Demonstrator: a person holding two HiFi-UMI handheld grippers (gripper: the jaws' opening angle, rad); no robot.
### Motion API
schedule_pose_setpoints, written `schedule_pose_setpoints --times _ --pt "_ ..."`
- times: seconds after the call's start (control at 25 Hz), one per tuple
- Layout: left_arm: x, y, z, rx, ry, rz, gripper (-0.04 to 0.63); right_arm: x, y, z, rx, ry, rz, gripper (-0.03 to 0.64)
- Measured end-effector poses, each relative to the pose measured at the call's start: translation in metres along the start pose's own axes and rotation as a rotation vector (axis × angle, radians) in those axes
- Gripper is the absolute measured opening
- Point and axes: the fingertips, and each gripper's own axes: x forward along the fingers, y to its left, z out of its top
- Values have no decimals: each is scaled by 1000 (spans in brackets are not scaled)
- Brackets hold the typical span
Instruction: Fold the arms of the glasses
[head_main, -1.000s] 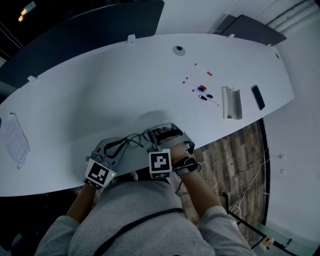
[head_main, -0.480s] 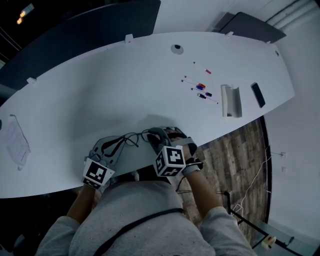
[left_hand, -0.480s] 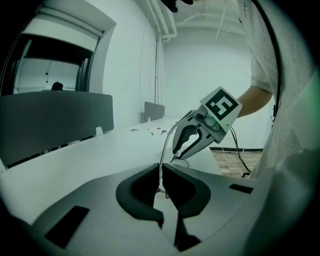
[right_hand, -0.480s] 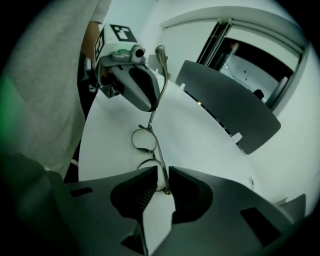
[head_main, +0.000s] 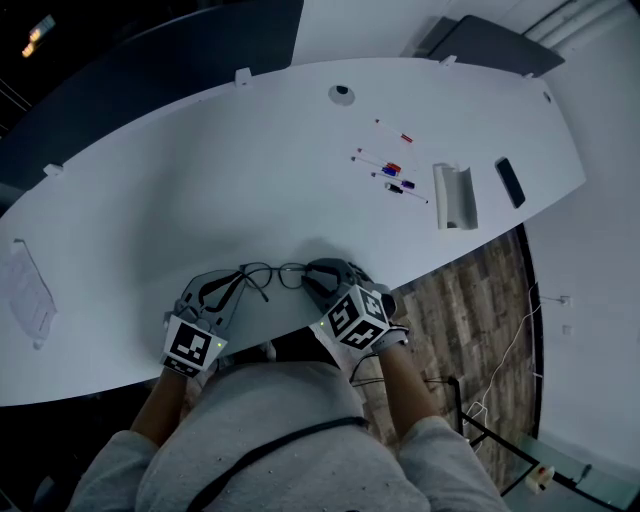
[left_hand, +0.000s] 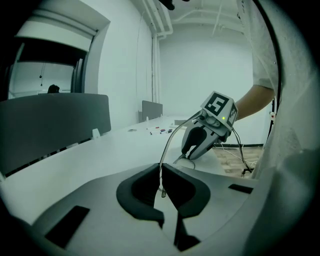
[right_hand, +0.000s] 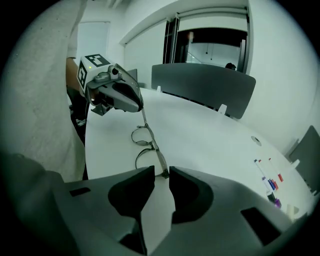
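**Glasses held by one arm, right claw let go**

The glasses (right_hand: 143, 146) are seen at the near edge of the white table (head_main: 200, 170), stretched between the two grippers. A thin dark wire frame is shown, with two round lenses side by side. A straight bar runs along the lenses toward the right gripper. Whether that bar is an arm already folded against the front cannot be settled from these views.

One thin arm is clamped by the left gripper (left_hand: 162, 189). Its jaws are closed down to a slit, and the arm's end is pinched between the pads and rises from there toward the frame.

The right gripper (right_hand: 161, 175) is seen with its jaws moderately apart, and they have just been opening. The near end of the frame lies at the mouth of the gap, between the tips. A clear gap is seen on either side of it, so nothing is gripped there.

Compared with a second ago, the right gripper is seen rolled over. Its marker cube (head_main: 357, 315), then square to the head camera, is now tilted sideways. The glasses, then bunched under that gripper, are now laid out with both lenses showing. The left gripper is found in much the same place.
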Motion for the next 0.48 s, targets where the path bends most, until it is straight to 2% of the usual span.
schedule_pose_setpoints --times 0.12,0.32,0.48 --pt "7 1 6 14 -1 2 26 0 0 -2 10 -20 4 100" --pt "23 -10 6 136 37 -49 23 -2 0 -2 -8 -43 9 97" --pt "34 -13 3 141 54 -68 20 -1 -1 -2 -22 -55 17 94"
